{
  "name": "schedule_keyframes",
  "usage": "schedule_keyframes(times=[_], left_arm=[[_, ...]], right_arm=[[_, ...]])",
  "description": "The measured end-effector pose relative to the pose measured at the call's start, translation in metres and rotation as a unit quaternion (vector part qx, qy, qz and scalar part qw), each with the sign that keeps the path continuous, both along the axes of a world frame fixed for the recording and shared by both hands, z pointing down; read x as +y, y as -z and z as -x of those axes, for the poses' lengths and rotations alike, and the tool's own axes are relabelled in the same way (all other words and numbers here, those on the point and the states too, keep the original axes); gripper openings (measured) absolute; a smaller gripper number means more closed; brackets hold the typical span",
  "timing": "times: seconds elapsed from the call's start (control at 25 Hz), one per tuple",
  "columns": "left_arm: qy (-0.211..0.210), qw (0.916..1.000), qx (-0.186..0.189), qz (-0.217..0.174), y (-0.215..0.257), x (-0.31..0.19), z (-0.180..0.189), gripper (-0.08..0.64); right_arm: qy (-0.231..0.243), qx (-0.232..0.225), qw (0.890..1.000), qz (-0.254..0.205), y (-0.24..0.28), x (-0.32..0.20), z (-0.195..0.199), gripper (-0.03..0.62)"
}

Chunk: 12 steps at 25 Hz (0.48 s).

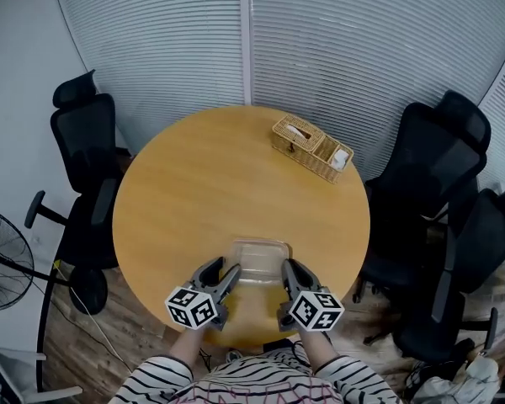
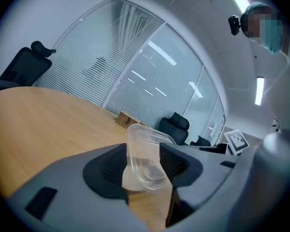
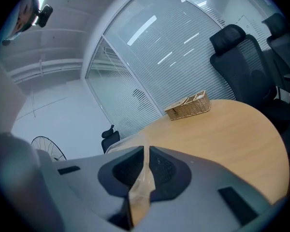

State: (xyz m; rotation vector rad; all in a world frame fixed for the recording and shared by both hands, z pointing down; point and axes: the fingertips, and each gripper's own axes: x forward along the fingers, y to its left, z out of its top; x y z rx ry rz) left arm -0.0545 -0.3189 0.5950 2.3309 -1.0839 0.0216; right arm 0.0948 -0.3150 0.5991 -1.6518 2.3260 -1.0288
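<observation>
A clear plastic container [image 1: 259,259] lies on the round wooden table [image 1: 194,183] near its front edge, between my two grippers. At the container's left side, my left gripper [image 1: 230,273] has a corner of the container [image 2: 144,153] between its pads, and both pads touch its walls. My right gripper [image 1: 290,269] is at the container's right side. Seen from the right gripper view, this gripper [image 3: 146,166] is shut on the thin rim of the container [image 3: 140,182]. A person in striped sleeves holds both grippers.
A wicker basket [image 1: 311,148] with small items stands at the table's far right. Black office chairs stand to the left [image 1: 88,141] and right [image 1: 433,167]. A floor fan [image 1: 0,259] is at the far left. Blinds over glass walls curve behind the table.
</observation>
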Motion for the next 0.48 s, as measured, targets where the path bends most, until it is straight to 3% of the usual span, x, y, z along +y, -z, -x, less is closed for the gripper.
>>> schedule_keyframes(times=[0.16,0.48], left_arm=[[0.004,0.9995,0.02,-0.026,0.027,0.017,0.012,0.199],[0.013,0.9964,0.039,-0.074,0.073,0.059,0.045,0.097]], right_arm=[[-0.007,-0.004,1.0,-0.027,0.03,0.013,0.008,0.051],[-0.012,-0.007,0.999,-0.051,0.068,0.059,0.032,0.046]])
